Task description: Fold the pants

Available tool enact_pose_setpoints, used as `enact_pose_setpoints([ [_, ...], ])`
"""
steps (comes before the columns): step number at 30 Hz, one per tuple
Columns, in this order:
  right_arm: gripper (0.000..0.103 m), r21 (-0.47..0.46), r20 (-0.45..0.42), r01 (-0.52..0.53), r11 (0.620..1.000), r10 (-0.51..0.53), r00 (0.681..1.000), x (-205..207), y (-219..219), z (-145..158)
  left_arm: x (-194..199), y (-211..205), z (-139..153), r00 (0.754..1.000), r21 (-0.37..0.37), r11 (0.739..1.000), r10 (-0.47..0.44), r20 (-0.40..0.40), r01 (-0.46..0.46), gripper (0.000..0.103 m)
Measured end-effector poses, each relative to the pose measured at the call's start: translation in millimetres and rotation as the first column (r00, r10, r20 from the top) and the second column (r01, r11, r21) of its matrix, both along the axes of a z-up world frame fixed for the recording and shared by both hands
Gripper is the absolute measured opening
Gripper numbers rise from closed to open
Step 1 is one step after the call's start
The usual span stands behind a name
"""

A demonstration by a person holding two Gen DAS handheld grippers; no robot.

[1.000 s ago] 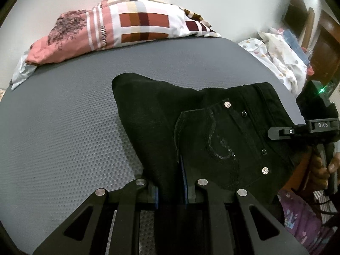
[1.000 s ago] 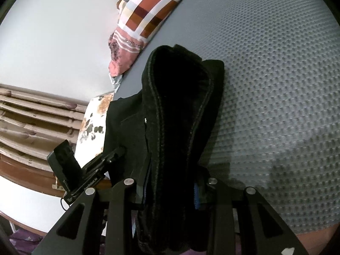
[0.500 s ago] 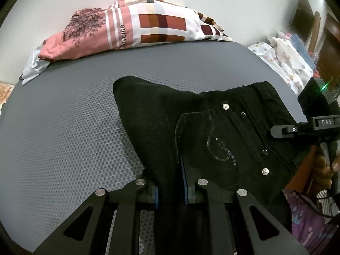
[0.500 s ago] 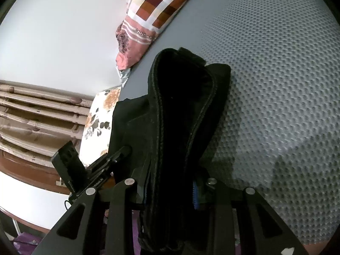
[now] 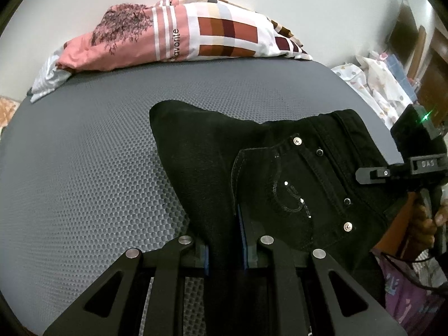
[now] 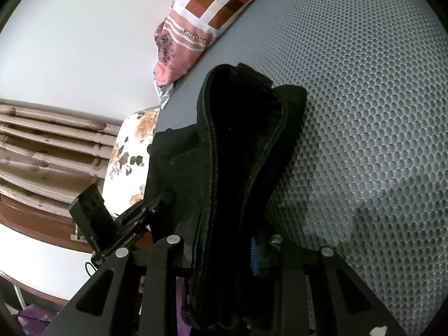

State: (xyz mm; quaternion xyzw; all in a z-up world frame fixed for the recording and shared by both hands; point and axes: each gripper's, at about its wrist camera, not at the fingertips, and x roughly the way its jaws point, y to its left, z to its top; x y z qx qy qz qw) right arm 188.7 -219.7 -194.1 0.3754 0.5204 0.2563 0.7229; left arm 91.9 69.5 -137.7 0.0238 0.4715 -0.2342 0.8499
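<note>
We hold the black pants (image 5: pixel 252 173) with both tools above the grey honeycomb-textured mattress (image 5: pixel 84 168); the left tool (image 5: pixel 225 240) is clamped tight on a fold of dark cloth, and the right tool (image 6: pixel 224 254) is pinched on a thicker bundle of waistband and seams, its jaws standing a little wider because of the bulk. The far part of the pants rests on the mattress, while the near part hangs lifted between our two grips; in the left wrist view the back pocket with its rivets faces up, and the right tool shows at the right edge, with the hand (image 5: pixel 425 218) that carries it.

What could go wrong, as we judge it: the thick bundle in the right tool could slip out layer by layer, since the seams are stacked unevenly and the pads may press on only part of them; the textured mattress may drag on the cloth and pull the fold crooked; the hanging near part could bunch under itself when we lay it down.

As for room, the mattress lies bare to the left and ahead of the pants; the patterned pillow (image 5: pixel 179 42) sits well apart by the wall; the near edge of the mattress is close beneath us, so a fold laid too near could slide off.
</note>
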Motion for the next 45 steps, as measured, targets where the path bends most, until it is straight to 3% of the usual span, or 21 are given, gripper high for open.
enact_pose_setpoints([
  [4,0.026,-0.027,-0.012,-0.013,1.000,0.013,1.000,0.6,2.1,-0.4,5.6,10.8,-4.3,0.999,-0.066,0.998,-0.002,-0.050,-0.001,0.017],
  [10,0.037,-0.082,-0.027,-0.030,0.996,0.027,0.999,4.5,2.4,-2.5,15.5,21.2,-11.1,0.992,-0.129,0.992,-0.021,-0.127,0.005,0.024],
  [20,0.048,0.014,-0.080,-0.073,0.997,0.074,0.994,19.2,0.3,-21.7,35.1,40.3,-38.8,0.948,-0.319,0.948,-0.084,-0.306,-0.019,0.039],
  [22,0.044,0.005,-0.072,-0.086,0.996,0.086,0.994,21.8,6.9,-19.7,38.1,42.5,-43.7,0.941,-0.360,0.932,-0.095,-0.324,-0.030,0.039],
  [23,0.034,-0.005,-0.075,-0.088,0.996,0.087,0.993,23.4,8.1,-20.1,38.4,43.2,-44.9,0.943,-0.378,0.925,-0.097,-0.319,-0.032,0.039],
  [32,0.026,-0.017,-0.031,-0.075,0.997,0.075,0.997,19.2,14.5,-12.9,23.3,35.4,-30.8,0.976,-0.309,0.950,-0.028,-0.218,-0.041,0.017],
  [38,0.025,0.024,-0.017,-0.054,0.998,0.055,0.998,15.0,5.1,-10.8,22.1,39.2,-20.4,0.981,-0.317,0.948,-0.023,-0.195,-0.040,0.016],
  [45,0.025,0.030,-0.012,-0.058,0.998,0.059,0.998,21.3,18.4,-6.7,15.7,42.2,-9.8,0.991,-0.236,0.971,0.004,-0.132,-0.035,0.016],
])
